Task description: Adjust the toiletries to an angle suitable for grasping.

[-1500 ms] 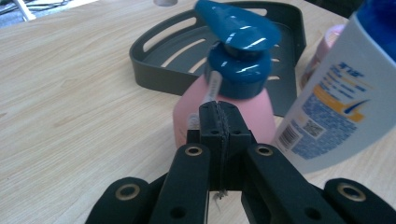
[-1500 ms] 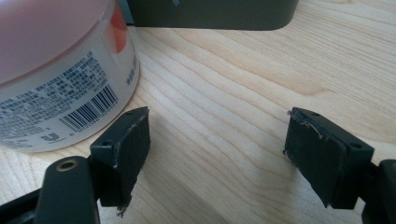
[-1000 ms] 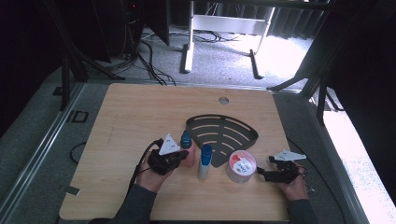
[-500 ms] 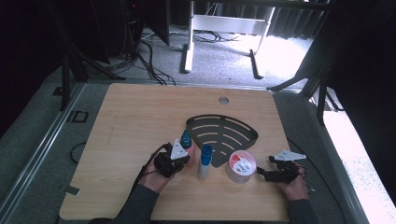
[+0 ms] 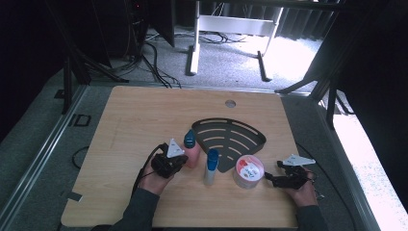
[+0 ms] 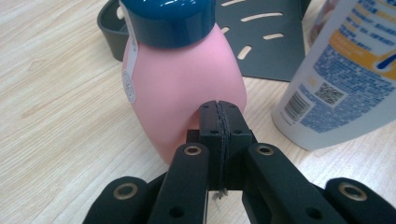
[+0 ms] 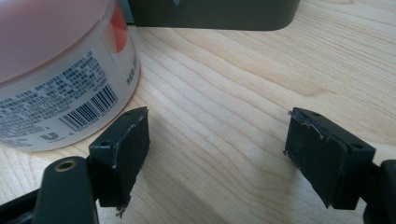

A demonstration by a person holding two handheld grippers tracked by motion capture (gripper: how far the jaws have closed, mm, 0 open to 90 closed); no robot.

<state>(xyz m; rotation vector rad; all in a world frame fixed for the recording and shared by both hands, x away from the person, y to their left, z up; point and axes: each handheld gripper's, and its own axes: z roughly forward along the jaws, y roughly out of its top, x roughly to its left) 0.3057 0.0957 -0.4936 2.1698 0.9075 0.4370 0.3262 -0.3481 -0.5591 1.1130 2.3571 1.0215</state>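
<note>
Standing just past the left gripper's (image 6: 218, 109) pressed-together tips: pink bottle (image 6: 184, 88), touching or nearly. Right gripper (image 7: 217, 140) spread, empty.

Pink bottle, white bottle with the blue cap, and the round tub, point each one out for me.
pink bottle (image 6: 187, 88), left gripper view, on its pink body.
white bottle (image 5: 210, 172), high view, on its white side.
round tub (image 7: 51, 79), right gripper view, on its label.

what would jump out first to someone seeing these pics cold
Probably the pink bottle with its dark blue cap, standing on the wooden table right in front of the shut left gripper. Next, the dark slotted tray at mid-table, and the round tub just left of the open right gripper.
</note>
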